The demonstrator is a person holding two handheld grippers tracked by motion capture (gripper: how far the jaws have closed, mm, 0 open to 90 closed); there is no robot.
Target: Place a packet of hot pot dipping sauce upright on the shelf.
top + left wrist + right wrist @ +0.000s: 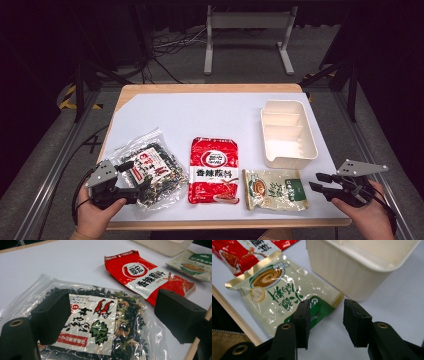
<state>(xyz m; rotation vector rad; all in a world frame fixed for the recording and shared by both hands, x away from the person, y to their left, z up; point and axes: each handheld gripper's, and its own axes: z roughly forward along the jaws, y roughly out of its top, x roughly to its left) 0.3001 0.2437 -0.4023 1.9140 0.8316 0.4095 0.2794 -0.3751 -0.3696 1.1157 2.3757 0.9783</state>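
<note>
On the counter (210, 112), the left tongs (110, 315) hover wide open directly over the clear seaweed bag (100, 322), its long axis running away from them, while the right tongs (325, 322), parted and empty, face the green soup packet (279, 295) beside the cream tray (352, 272).

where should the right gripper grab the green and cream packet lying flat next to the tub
Probably by its green end seam, the edge nearest the right gripper. The green and cream packet lies flat on the white sheet, so its face gives open jaws nothing to close on. That seam is thin and flat; coming in low from the right, clear of the cream tub, looks best.
</note>
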